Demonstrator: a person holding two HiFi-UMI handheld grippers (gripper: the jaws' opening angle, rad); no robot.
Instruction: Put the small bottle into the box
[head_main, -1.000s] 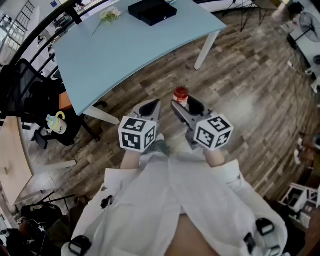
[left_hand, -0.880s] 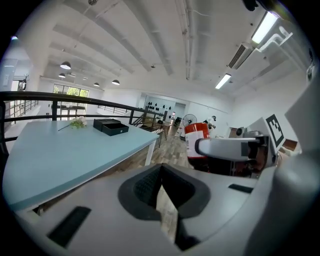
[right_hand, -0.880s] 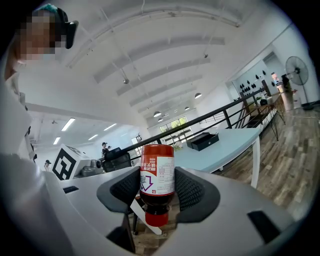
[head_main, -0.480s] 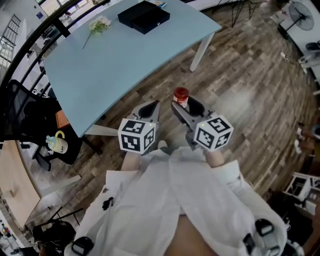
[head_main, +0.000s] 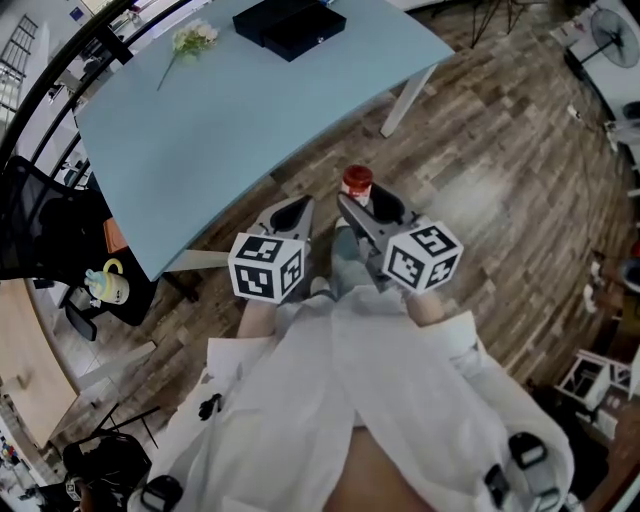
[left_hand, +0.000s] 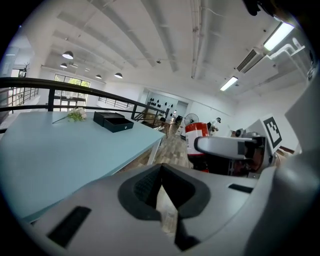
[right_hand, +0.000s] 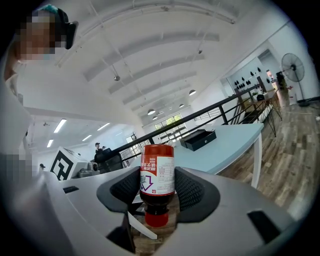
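We are in the carrying step: the right tongs (head_main: 365, 208) are pinching the small bottle (right_hand: 157, 182) by its labelled body, one dark pad on each side, with the red cap pointing back toward us and the base pointing away. The left tongs (head_main: 290, 212) hang just beside them on the left, pressed together with nothing between them. Both are held up in front of our chest over the wooden floor (head_main: 500, 150), on the near side of the light blue bench (head_main: 250, 120), so the bottle is in the air and not yet over the bench. The black box (head_main: 290, 25) sits at the far end of the bench, well apart from the bottle, with a sprig of flowers (head_main: 185, 42) lying to its left. We judge that the pick is done and the delivery has barely begun. The next move calls for stepping up to the bench and reaching the right tongs far across it until the bottle is above the box. From here the box looks closed, though we cannot be sure. If so, the free left tongs would have to lift the lid before we lower the bottle inside and spread the right tongs to let it go.
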